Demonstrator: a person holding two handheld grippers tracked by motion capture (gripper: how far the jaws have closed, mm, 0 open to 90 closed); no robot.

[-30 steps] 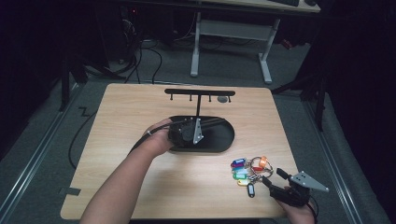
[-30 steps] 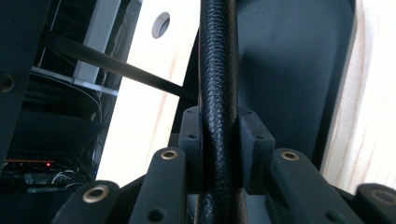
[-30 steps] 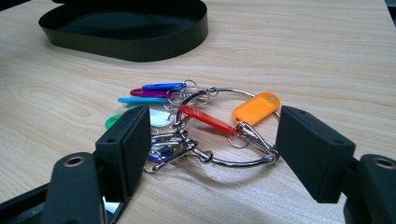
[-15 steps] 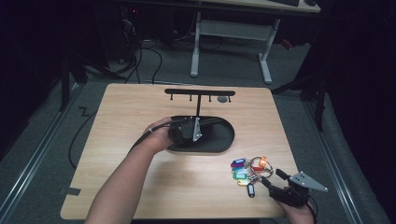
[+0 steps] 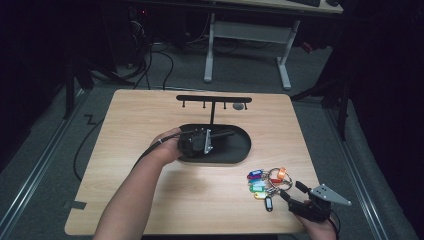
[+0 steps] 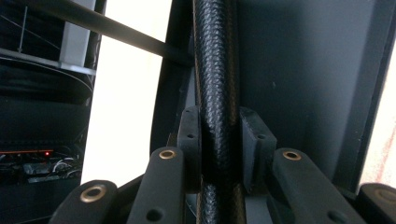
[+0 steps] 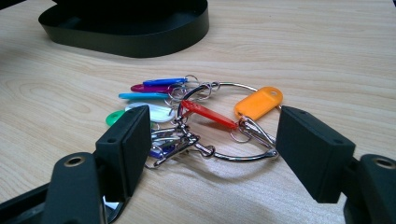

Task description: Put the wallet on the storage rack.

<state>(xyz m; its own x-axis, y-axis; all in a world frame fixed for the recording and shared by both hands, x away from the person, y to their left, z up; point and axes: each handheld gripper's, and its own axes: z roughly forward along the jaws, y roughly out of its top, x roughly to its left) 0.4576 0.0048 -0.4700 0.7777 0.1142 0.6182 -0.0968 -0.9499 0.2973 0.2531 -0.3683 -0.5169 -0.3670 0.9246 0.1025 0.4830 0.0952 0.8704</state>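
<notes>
Table [image 5: 150, 115]: light wood top, lying under both the left gripper [image 5: 220, 135] and the right gripper [image 5: 292, 190].
Floor [image 5: 310, 70]: grey, all round the table.
Desk frame [image 5: 245, 37]: white legs, well beyond the left gripper, past the table's far edge.
Cables [image 5: 165, 60]: dark loops on the floor, beyond and left of the left gripper.
Rail [image 5: 35, 170]: runs along the floor, far left of the left gripper.

A textured black post [image 6: 215, 84] is clamped between the pads [image 6: 190, 144] of the left gripper [image 6: 218, 149]. A thin black crossbar [image 6: 116, 35] is seen above, against pale tabletop [image 6: 126, 93].
</notes>
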